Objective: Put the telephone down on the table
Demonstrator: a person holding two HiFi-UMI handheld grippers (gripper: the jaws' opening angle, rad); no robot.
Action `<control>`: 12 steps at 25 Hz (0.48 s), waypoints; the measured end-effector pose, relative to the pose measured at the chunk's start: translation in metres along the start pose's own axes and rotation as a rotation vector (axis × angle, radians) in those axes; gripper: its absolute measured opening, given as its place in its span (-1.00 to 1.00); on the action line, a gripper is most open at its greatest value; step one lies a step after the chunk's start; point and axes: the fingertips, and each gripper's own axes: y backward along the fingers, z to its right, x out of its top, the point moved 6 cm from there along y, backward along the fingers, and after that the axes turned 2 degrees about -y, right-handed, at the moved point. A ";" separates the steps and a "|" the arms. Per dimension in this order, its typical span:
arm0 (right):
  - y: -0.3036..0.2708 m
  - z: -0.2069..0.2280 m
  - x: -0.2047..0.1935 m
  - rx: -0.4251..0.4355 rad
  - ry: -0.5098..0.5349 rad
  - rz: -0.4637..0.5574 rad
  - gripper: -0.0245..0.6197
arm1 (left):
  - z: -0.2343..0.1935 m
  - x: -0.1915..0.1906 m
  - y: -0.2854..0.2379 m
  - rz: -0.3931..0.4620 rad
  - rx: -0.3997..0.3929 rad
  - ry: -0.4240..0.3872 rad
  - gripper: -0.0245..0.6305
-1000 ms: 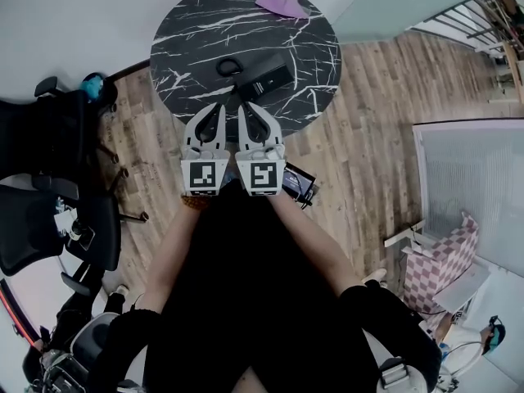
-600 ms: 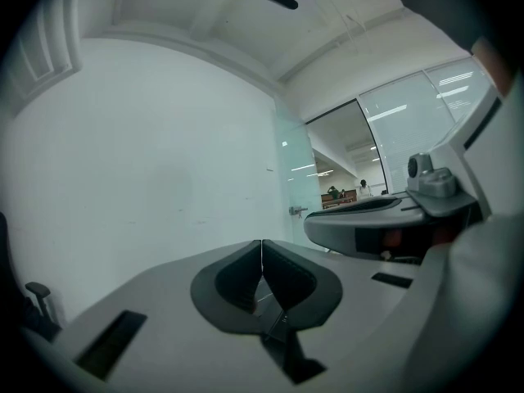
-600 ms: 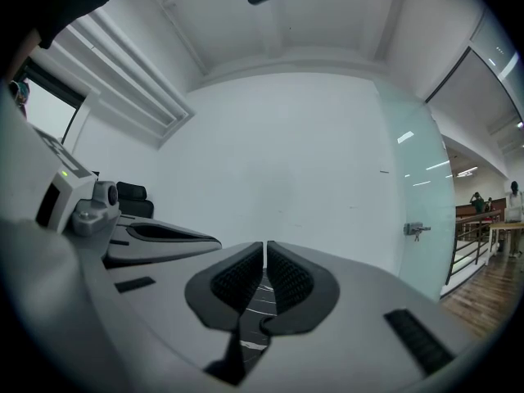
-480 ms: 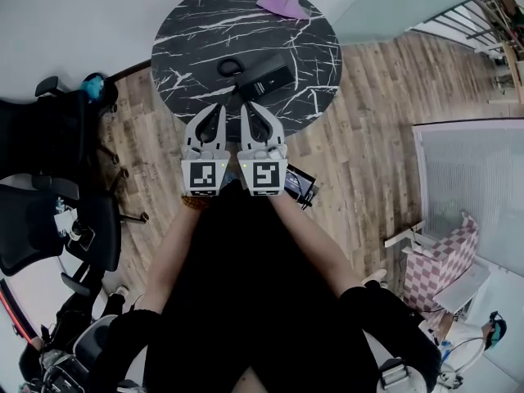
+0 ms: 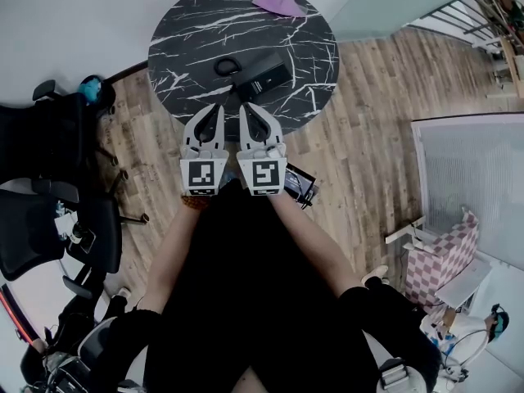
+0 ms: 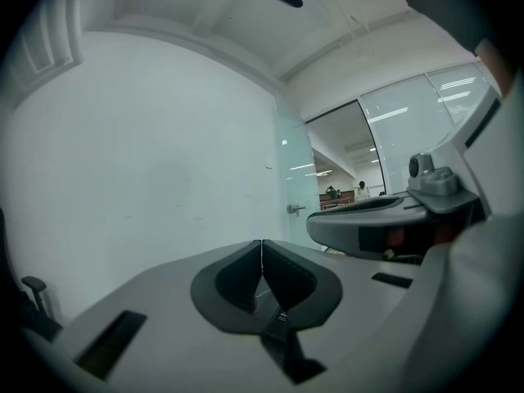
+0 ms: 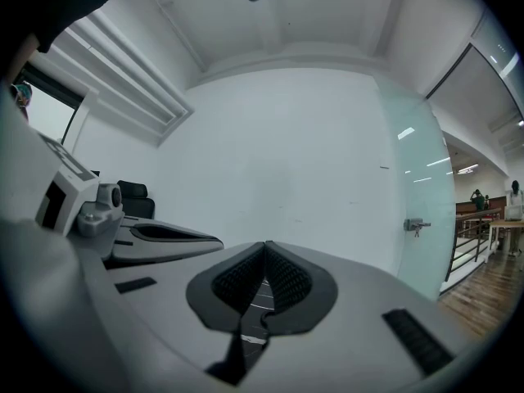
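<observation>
Two tools show in the head view, side by side above the near edge of the round black white-veined marble desk point(image 5: 188, 31): the left tool point(image 5: 213, 113) and the right tool point(image 5: 248, 113), both clear of everything on it. The black boxy telephone point(image 5: 264, 74) lies on the desk toward its near edge, just ahead of the right tool, with a dark cord loop point(image 5: 228, 65) beside it. A crumpled purple cloth point(image 5: 279, 2) sits at the far edge. In the left gripper view, the left tool's jaws meet, nothing between them. In the right gripper view, the right tool's jaws are closing until they touch, empty, facing a white wall point(image 7: 286, 154).
</observation>
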 end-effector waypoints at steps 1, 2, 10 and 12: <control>0.000 0.001 0.000 -0.002 -0.001 -0.002 -0.83 | 0.001 0.000 -0.001 0.000 -0.004 0.001 -0.88; 0.000 0.002 -0.001 -0.004 -0.002 -0.004 -0.83 | 0.002 -0.001 -0.002 0.000 -0.008 0.001 -0.88; -0.002 0.008 -0.007 -0.008 -0.025 -0.024 -0.83 | 0.004 -0.003 -0.008 -0.007 -0.022 0.009 -0.88; -0.002 0.009 -0.009 -0.002 -0.026 -0.033 -0.83 | 0.004 -0.003 -0.008 -0.010 -0.025 0.009 -0.88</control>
